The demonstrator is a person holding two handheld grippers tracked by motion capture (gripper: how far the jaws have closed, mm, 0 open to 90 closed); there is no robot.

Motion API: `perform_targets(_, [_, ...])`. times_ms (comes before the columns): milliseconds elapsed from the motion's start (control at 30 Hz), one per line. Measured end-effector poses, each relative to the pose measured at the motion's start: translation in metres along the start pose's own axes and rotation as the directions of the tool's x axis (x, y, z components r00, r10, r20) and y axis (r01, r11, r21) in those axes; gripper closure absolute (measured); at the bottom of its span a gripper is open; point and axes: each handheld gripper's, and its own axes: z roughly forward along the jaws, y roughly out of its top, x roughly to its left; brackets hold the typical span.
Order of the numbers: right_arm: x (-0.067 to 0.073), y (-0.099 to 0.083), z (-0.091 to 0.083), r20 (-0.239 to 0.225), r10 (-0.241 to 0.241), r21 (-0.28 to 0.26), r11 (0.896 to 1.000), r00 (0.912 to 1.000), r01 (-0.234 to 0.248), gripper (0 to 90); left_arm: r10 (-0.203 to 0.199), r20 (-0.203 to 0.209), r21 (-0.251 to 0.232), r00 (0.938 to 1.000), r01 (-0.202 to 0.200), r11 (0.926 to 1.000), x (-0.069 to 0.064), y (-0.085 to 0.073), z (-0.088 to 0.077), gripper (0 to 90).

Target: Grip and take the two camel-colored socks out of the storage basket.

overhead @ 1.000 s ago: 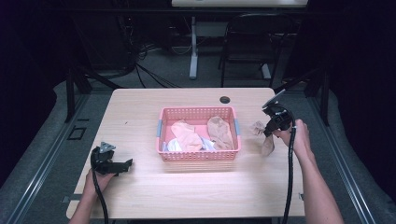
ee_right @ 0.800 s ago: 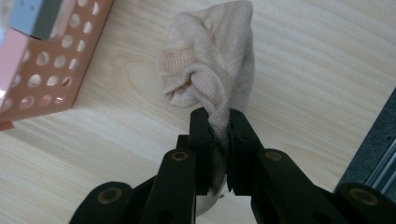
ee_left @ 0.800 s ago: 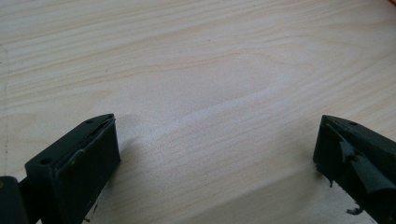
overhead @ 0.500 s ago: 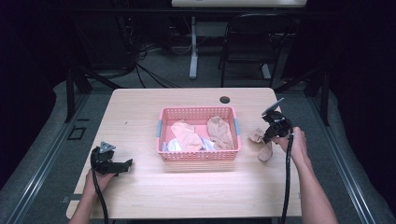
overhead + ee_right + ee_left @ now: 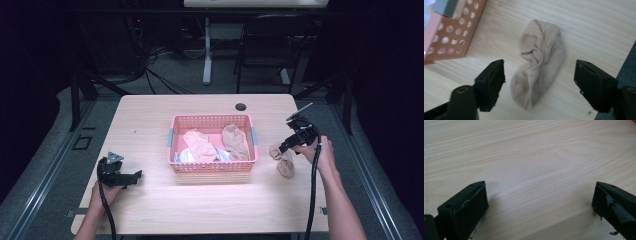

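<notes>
From above, we saw a pink basket point(image 5: 212, 120) mid-table point(image 5: 150, 115) holding crumpled socks point(image 5: 200, 146); a beige sock point(image 5: 284, 159) lay just right of it, under the right gripper point(image 5: 290, 145). Our left gripper point(image 5: 539, 205) stood spread wide over bare wood. Our right gripper's jaws gaped around the sock point(image 5: 540, 62), touching nothing.

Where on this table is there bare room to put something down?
Bare wood lies between the pink basket and the near edge, left of it above the left gripper, and behind it around the dark hole. The right strip is crowded by a beige sock and the right gripper.
</notes>
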Motion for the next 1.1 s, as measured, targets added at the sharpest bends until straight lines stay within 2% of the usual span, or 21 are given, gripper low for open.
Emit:
perform_targets(33, [0.0,0.0,0.0,0.0,0.0,0.0,1.0,1.0,0.0,22.1,0.0,0.0,0.0,1.0,0.0,1.0,0.0,0.0,0.0,0.0])
perform_targets(100, [0.001,0.0,-0.007,-0.005,-0.001,-0.022,1.0,1.0,0.001,15.1,0.001,0.0,-0.001,1.0,-0.001,1.0,0.0,0.0,0.0,0.0])
perform_targets(133, [0.003,0.001,-0.016,-0.022,-0.022,-0.026,0.999,0.9995,0.021,12.9,0.0,0.0,0.0,1.0,0.0,1.0,0.0,0.0,0.0,0.0])
perform_targets(167, [0.003,0.001,-0.016,-0.022,-0.022,-0.026,0.999,0.9995,0.021,12.9,0.0,0.0,0.0,1.0,0.0,1.0,0.0,0.0,0.0,0.0])
perform_targets(267, [0.007,0.004,-0.027,-0.032,-0.029,-0.042,0.999,0.9991,0.028,2.8,0.0,0.0,0.0,1.0,0.0,1.0,0.0,0.0,0.0,0.0])
perform_targets(333, [0.011,0.006,-0.034,-0.032,-0.04,-0.044,0.998,0.9987,0.039,0.1,0.002,0.0,-0.001,1.0,-0.002,1.0,0.0,0.0,0.0,0.0])
perform_targets(700, [0.037,0.027,-0.066,-0.02,-0.118,-0.082,0.99,0.9928,0.116,0.0,0.001,0.0,-0.001,1.0,-0.001,1.0,0.0,0.0,0.0,0.0])
perform_targets(800, [0.051,0.037,-0.073,-0.007,-0.149,-0.094,0.985,0.9887,0.148,0.0,0.0,0.0,0.0,1.0,0.0,1.0,0.0,0.0,0.0,0.0])
perform_targets(833, [0.051,0.037,-0.073,-0.007,-0.149,-0.094,0.985,0.9887,0.148,0.0,0.0,0.0,0.0,1.0,0.0,1.0,0.0,0.0,0.0,0.0])
perform_targets(967, [0.065,0.046,-0.074,-0.007,-0.179,-0.091,0.98,0.9839,0.177,0.0,0.0,0.0,0.0,1.0,0.0,1.0,0.0,0.0,0.0,0.0])
perform_targets(1000, [0.072,0.051,-0.073,-0.015,-0.19,-0.081,0.979,0.9816,0.188,0.0,0.0,0.0,0.0,1.0,0.0,1.0,0.0,0.0,0.0,0.0])
perform_targets(1100, [0.079,0.055,-0.07,-0.028,-0.205,-0.08,0.976,0.9784,0.202,0.0,0.001,0.0,-0.001,1.0,-0.001,1.0,0.0,0.0,0.0,0.0])
